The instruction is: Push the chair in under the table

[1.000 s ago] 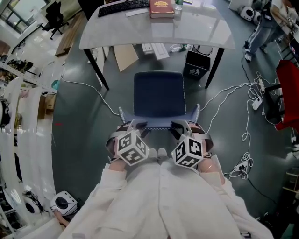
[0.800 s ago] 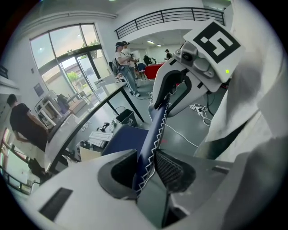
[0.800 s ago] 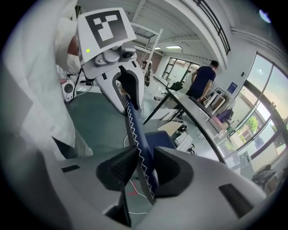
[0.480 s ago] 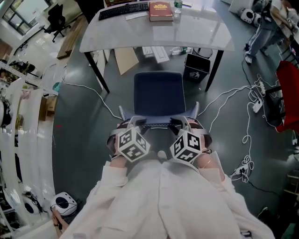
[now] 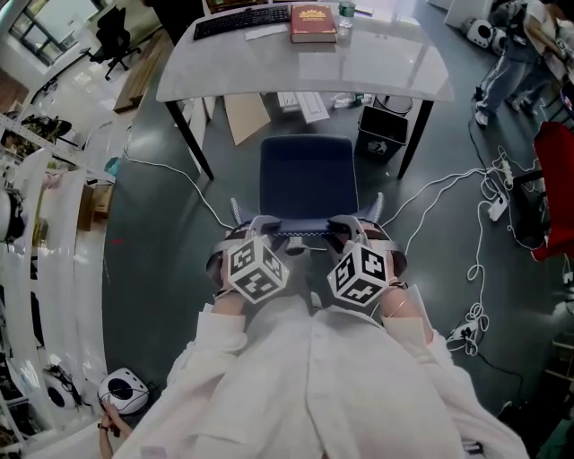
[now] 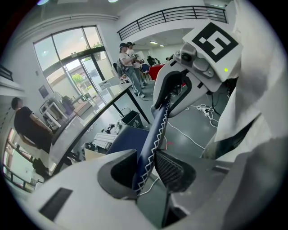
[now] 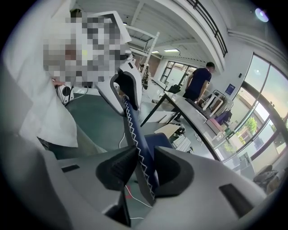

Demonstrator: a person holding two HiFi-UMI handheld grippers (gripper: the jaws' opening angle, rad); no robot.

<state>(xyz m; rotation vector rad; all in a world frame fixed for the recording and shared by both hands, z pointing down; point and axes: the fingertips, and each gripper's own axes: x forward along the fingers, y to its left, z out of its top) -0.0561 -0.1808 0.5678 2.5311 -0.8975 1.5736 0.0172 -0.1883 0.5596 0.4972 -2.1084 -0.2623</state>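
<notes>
A dark blue chair (image 5: 308,179) stands in front of the white table (image 5: 395,67), its seat just short of the table's front edge. Its backrest (image 6: 155,130), edged with white zigzag stitching, runs between both grippers. My left gripper (image 5: 267,237) is shut on the backrest's top edge near its left end, and the left gripper view shows the pads (image 6: 173,168) pressed against the fabric. At the right end my right gripper (image 5: 346,235) is shut on the same backrest (image 7: 135,130). The chair's legs are hidden.
Under the table stand a black bin (image 5: 384,125), a cardboard sheet (image 5: 244,112) and flat white boxes (image 5: 309,103). A keyboard (image 5: 240,18) and a red book (image 5: 313,22) lie on top. White cables (image 5: 448,179) trail on the floor, and a red chair (image 5: 554,179) stands at the right.
Both grippers and the chair have slid a little forward toward the table. The grips on the backrest are unchanged.
</notes>
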